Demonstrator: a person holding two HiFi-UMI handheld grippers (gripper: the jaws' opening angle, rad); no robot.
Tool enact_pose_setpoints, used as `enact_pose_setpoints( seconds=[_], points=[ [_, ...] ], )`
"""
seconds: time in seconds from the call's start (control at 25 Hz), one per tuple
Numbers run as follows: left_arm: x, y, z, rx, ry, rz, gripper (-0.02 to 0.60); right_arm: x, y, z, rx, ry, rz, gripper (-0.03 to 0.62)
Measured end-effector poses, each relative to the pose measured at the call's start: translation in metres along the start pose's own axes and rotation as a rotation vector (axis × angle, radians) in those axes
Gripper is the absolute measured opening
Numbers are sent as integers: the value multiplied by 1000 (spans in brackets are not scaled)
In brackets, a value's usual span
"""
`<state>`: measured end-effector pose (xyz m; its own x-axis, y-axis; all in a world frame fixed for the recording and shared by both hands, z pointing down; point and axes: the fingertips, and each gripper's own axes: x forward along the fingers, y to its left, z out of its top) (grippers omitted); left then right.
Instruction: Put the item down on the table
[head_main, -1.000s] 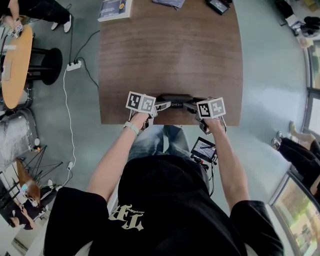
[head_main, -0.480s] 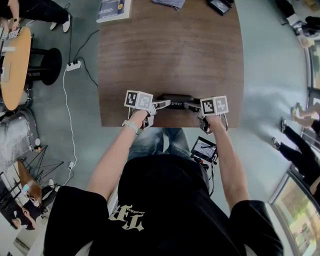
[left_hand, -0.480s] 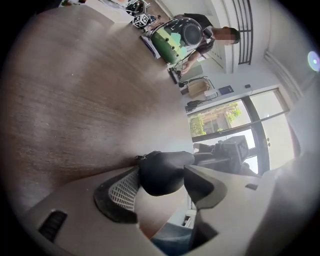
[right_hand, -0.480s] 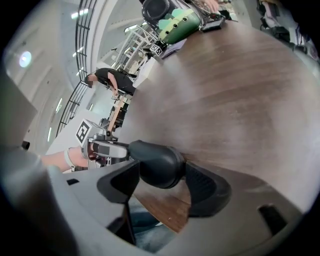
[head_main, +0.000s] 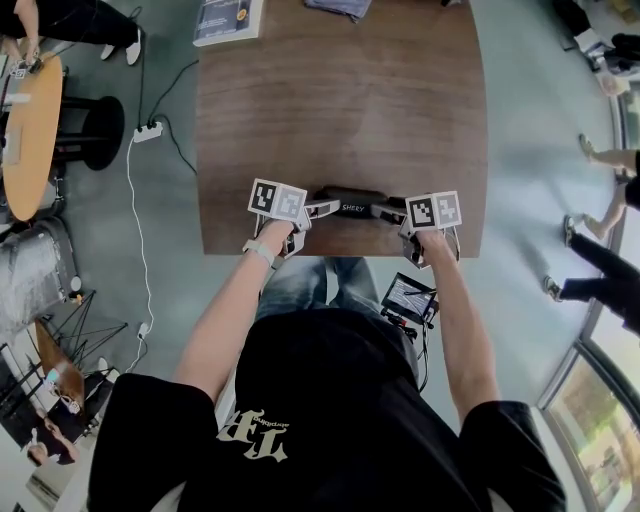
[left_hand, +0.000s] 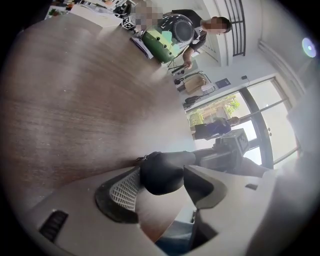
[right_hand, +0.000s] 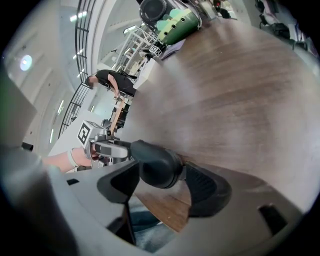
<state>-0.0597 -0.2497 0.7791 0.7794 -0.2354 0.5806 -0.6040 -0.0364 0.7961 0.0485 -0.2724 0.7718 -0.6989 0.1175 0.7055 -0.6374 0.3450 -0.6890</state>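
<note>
Long black item (head_main: 350, 206) lies level over the near edge of the wooden table (head_main: 340, 100), with one end in each gripper. Left gripper (left_hand: 160, 184): jaws clamped on the item's rounded left end. Right gripper (right_hand: 161, 181): jaws clamped on its right end. Whether the item touches the tabletop: cannot tell.

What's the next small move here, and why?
Probably lower both ends together onto the table, then open. The left tongs and right tongs each clamp an end of the black case near the table's front edge; contact is unclear.
</note>
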Motion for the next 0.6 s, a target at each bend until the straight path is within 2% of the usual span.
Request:
enact_pose_setpoints(
  seconds=[0.36,0.6],
  points=[
    [-10,10,5,37,-8,63,265,-4,0,2,-18,-6,-11,268],
    [-28,-3,9,106,-20,97,265,-24,2,5,-54,-40,-37,268]
  ],
)
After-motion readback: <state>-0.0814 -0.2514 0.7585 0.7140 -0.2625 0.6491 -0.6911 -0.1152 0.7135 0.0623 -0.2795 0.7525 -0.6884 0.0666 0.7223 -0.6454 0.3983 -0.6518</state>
